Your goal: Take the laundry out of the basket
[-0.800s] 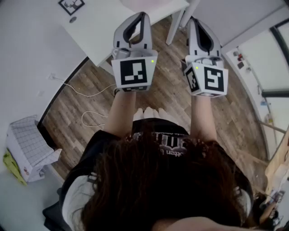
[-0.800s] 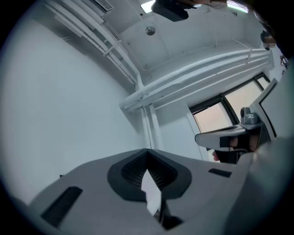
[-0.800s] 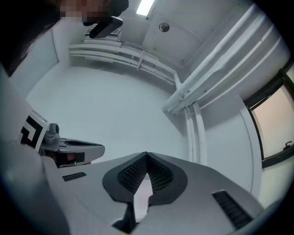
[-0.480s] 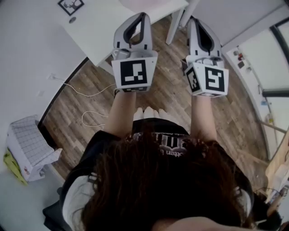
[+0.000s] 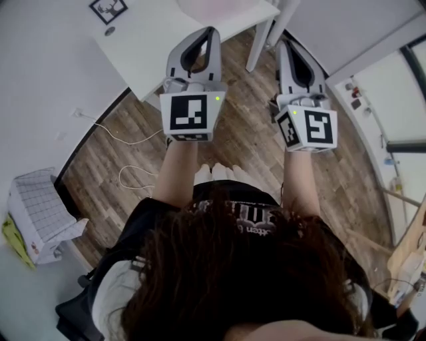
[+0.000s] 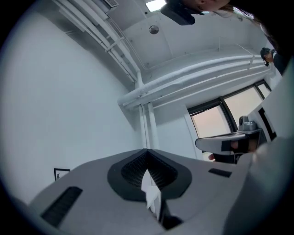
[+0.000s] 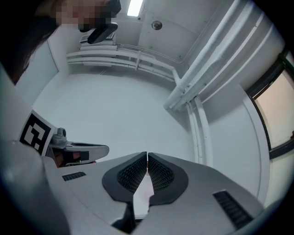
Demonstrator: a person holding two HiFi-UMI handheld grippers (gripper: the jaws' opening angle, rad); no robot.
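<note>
No basket or laundry shows plainly in any view. In the head view, my left gripper [image 5: 212,30] and right gripper [image 5: 287,44] are held side by side in front of the person, above the wooden floor [image 5: 239,143]. Both point toward a white table [image 5: 153,40]. In the left gripper view, the left gripper [image 6: 147,150] has its jaws pressed together with nothing between them. The right gripper [image 7: 147,154] in its own view is shut and empty too. Both gripper views look up at a white wall and ceiling.
A pale pink round thing [image 5: 213,5] lies on the table, cut off by the top edge. A white gridded box [image 5: 40,213] stands on the floor at the left. A white cable [image 5: 126,173] trails over the floor. Table legs [image 5: 259,43] stand between the grippers.
Both grippers have sunk slightly in the head view and the left one has drifted a little left. Their jaws stay shut.
</note>
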